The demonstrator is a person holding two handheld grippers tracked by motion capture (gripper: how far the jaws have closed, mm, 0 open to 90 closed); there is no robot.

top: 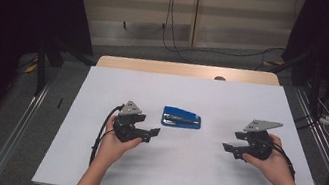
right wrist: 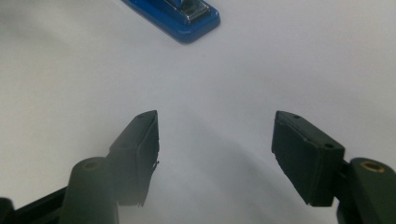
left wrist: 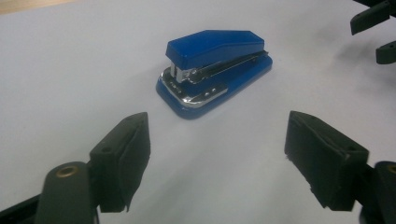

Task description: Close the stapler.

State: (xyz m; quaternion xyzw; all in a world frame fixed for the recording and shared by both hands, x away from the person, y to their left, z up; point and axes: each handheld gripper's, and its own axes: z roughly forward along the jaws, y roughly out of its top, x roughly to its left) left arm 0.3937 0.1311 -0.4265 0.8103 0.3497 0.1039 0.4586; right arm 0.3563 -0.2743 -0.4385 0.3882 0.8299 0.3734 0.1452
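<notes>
A blue stapler (top: pixel 181 117) lies flat near the middle of the white table (top: pixel 188 177), its metal mouth toward the left. My left gripper (top: pixel 154 134) hovers just left of and nearer than it, jaws wide apart and empty. In the left gripper view the stapler (left wrist: pixel 215 70) sits ahead of the gap of the left gripper (left wrist: pixel 218 154). My right gripper (top: pixel 228 148) is held well to the right of the stapler, pointing left, open and empty. In the right gripper view one end of the stapler (right wrist: pixel 180 14) shows at the top, far beyond the right gripper (right wrist: pixel 215 154).
The white table top has a wooden strip (top: pixel 186 69) along its far edge. Black frames, cables (top: pixel 173 28) and a metal rail (top: pixel 20 124) stand on the floor around the table. The right gripper's jaw tips appear at the top right of the left gripper view.
</notes>
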